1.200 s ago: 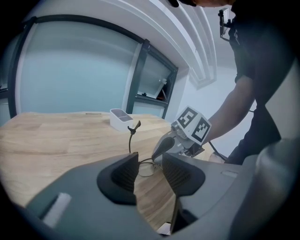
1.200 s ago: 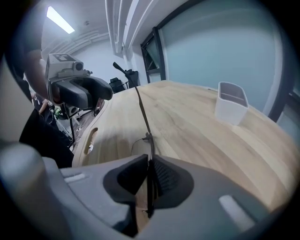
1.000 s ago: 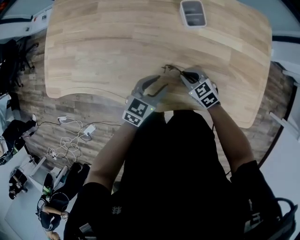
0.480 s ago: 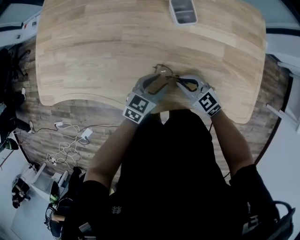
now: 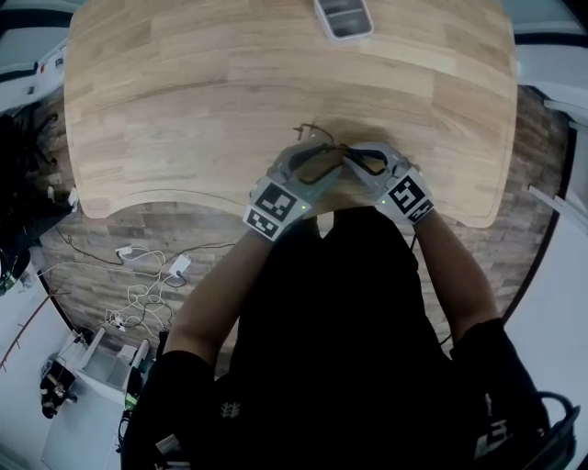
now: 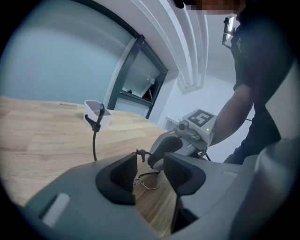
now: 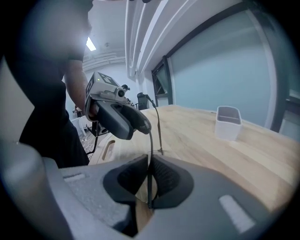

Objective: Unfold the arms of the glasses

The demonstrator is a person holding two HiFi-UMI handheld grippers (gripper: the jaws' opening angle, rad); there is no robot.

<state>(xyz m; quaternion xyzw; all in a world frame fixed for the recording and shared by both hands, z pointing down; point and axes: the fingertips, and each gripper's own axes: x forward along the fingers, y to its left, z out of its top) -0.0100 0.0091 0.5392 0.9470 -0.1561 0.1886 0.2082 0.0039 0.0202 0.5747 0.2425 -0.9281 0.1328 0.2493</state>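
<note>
Thin dark wire-framed glasses (image 5: 323, 147) are at the near middle of the wooden table (image 5: 184, 101), between my two grippers. My right gripper (image 5: 356, 162) is shut on the frame; in the right gripper view the thin rim (image 7: 149, 178) is pinched between the pads. One arm of the glasses (image 6: 95, 136) stands out unfolded, away from the frame. My left gripper (image 5: 315, 165) is open; its jaws have just been opening and the pads press on nothing. A lens (image 6: 149, 180) shows just beyond its jaws (image 6: 150, 168).
A small white tray (image 5: 343, 18) stands at the far edge of the table, also in the gripper views as a white box (image 6: 96, 115) (image 7: 228, 123). Cables and gear lie on the floor at the left (image 5: 138, 275).
My left gripper has moved right, closer to the right gripper and the glasses, and its jaws stand wider. The right gripper keeps its hold on the frame.
</note>
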